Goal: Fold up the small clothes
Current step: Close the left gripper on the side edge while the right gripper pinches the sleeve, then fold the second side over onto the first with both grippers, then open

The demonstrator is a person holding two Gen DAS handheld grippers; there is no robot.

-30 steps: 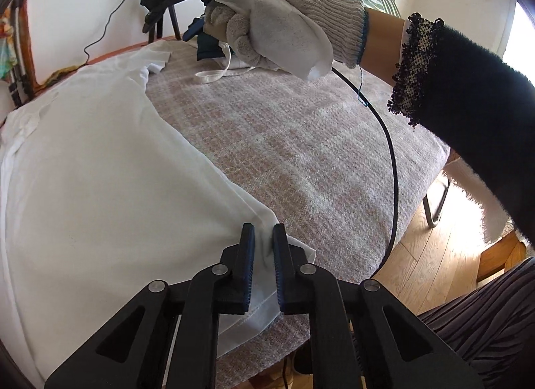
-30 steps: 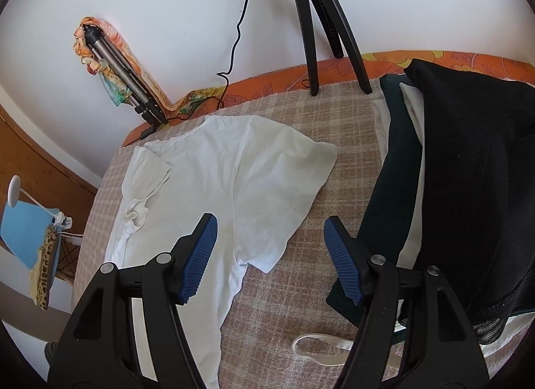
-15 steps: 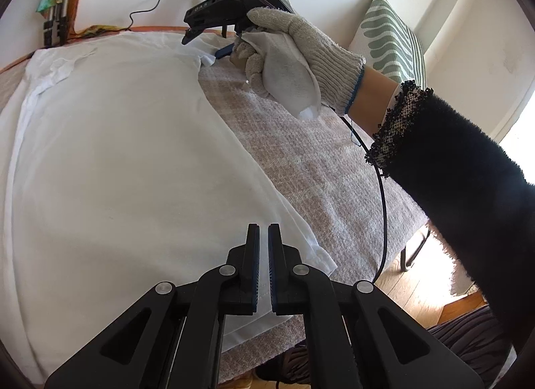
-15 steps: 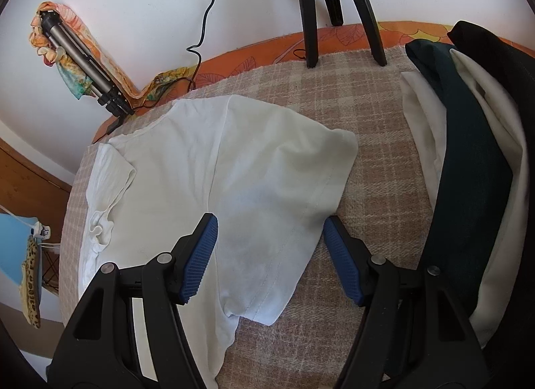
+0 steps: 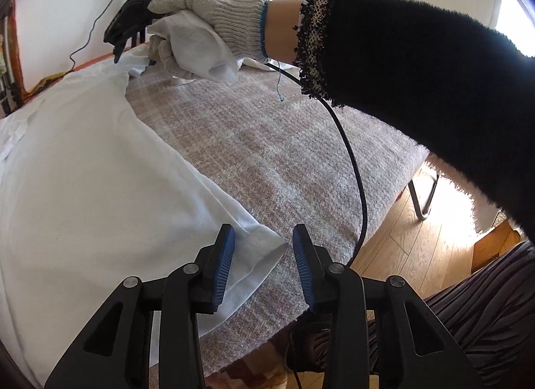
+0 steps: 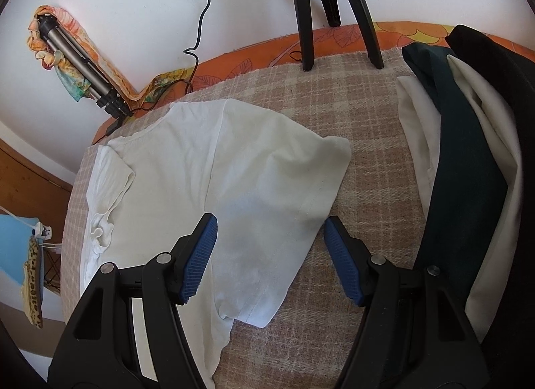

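Note:
A white T-shirt (image 5: 83, 188) lies flat on a checked pink-beige blanket (image 5: 267, 155). My left gripper (image 5: 264, 263) is open, its jaws either side of the shirt's bottom hem corner (image 5: 264, 252) near the front edge. In the right wrist view the shirt (image 6: 200, 181) spreads out with its right sleeve (image 6: 301, 168) toward me. My right gripper (image 6: 271, 255) is open and empty just above that sleeve. The right gripper also shows in the left wrist view (image 5: 127, 28), held in a gloved hand (image 5: 207, 14) at the shirt's far end.
A pile of dark green, black and cream clothes (image 6: 468, 155) lies right of the shirt. Tripod legs (image 6: 307, 11) stand on the blanket's far edge. A black cable (image 5: 354, 168) hangs over the blanket's front edge above the wooden floor (image 5: 418, 248).
My left gripper has opened from shut and now straddles the hem corner. My right gripper has moved closer over the sleeve, staying open.

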